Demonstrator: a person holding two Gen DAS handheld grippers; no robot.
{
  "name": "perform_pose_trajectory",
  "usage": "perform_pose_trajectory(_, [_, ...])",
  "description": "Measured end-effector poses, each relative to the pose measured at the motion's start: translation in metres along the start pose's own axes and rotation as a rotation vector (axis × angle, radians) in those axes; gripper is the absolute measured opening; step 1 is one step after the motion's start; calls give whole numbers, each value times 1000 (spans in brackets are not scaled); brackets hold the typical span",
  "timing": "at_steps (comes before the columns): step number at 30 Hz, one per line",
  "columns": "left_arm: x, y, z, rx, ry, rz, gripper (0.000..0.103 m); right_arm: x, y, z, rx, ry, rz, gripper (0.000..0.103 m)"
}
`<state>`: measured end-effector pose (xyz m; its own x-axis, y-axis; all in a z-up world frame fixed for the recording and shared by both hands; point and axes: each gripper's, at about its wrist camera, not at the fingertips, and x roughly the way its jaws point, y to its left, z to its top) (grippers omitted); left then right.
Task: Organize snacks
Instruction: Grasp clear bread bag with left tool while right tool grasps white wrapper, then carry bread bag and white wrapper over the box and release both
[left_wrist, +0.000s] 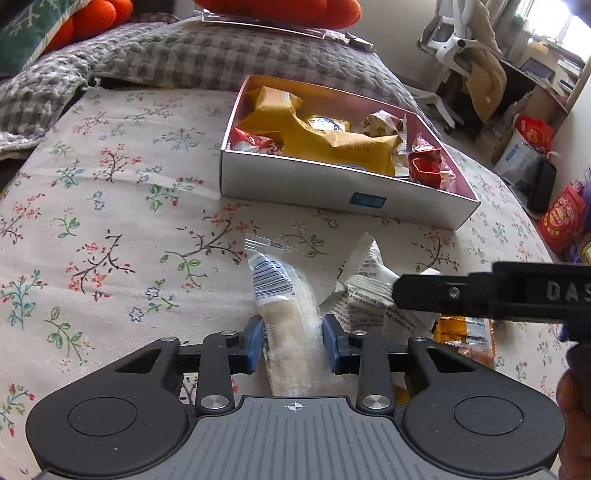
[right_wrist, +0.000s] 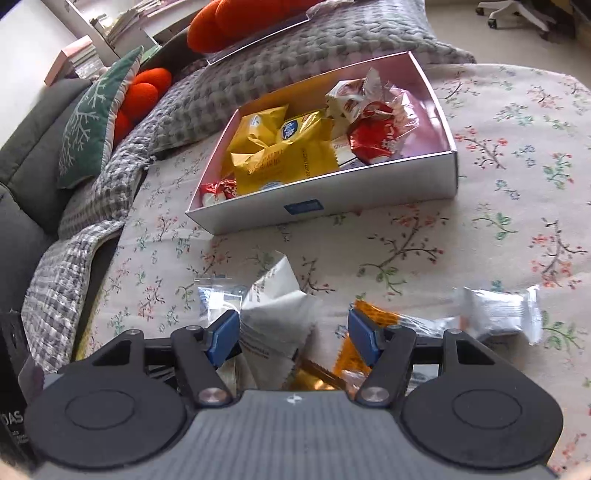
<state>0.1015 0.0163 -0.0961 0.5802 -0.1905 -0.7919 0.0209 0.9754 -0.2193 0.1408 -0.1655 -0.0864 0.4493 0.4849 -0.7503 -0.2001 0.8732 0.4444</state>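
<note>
A shallow white box (left_wrist: 332, 184) on the flowered cloth holds yellow packets (left_wrist: 332, 144) and red-and-white wrapped sweets (left_wrist: 424, 166); it also shows in the right wrist view (right_wrist: 332, 199). My left gripper (left_wrist: 293, 345) is shut on a long clear-wrapped pale bar (left_wrist: 291, 325) with a barcode end. My right gripper (right_wrist: 293, 332) is open, its pads on either side of a white crumpled packet (right_wrist: 273, 314). An orange packet (right_wrist: 373, 317) and a silver packet (right_wrist: 495, 310) lie to its right. The right gripper's black body shows in the left wrist view (left_wrist: 480, 291).
A grey checked blanket (left_wrist: 221, 55) and orange cushions (right_wrist: 251, 18) lie behind the box. A green cushion (right_wrist: 92, 118) is at the left. An office chair (left_wrist: 458, 37), bags and a desk stand off to the right of the bed.
</note>
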Motion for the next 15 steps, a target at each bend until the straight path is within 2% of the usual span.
perform_pose_trajectory(5, [-1,5,2,-1,-5,8,30,7,4,0,-29,-14,13,62])
perform_pose_trajectory(6, [-1,5,2,2,-6,9,30,10,5,0,-33,-13,14,61])
perform_pose_trajectory(8, [0,5,2,10,-6,9,30,17,6,-2,-34,3,28,50])
perform_pose_trajectory(15, [0,5,3,6,-4,1,29,15,14,-4,-68,-15,10,48])
